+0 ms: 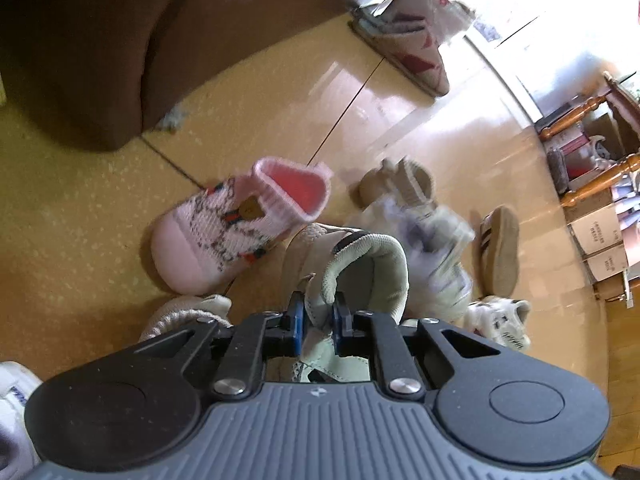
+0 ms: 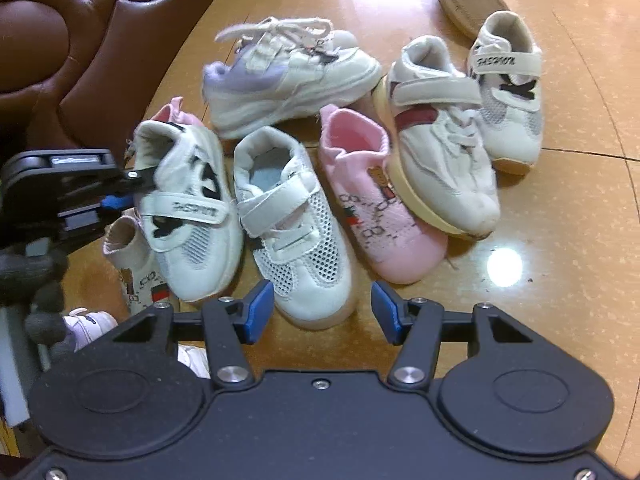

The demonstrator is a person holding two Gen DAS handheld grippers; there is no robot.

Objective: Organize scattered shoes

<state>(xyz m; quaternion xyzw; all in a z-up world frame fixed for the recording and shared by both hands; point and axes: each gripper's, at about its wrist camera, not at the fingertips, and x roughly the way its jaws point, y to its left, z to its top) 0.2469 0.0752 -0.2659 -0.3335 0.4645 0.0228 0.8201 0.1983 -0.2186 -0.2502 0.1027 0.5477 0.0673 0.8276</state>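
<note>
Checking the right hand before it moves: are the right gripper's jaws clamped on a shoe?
No: the right gripper has its jaws spread apart above the white mesh shoe, and neither pad presses on it.

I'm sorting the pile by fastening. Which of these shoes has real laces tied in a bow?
The white sneaker with the lilac heel, farthest back beside the brown sofa. Its frayed laces are bowed on top; the nearer white shoes close with straps.

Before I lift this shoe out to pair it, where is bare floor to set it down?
Bare floor lies right of the pink shoe and in front of the red-striped sneaker. A strip also runs between the brown sofa and the lavender sneaker. The middle is crowded, shoes touching.
</note>
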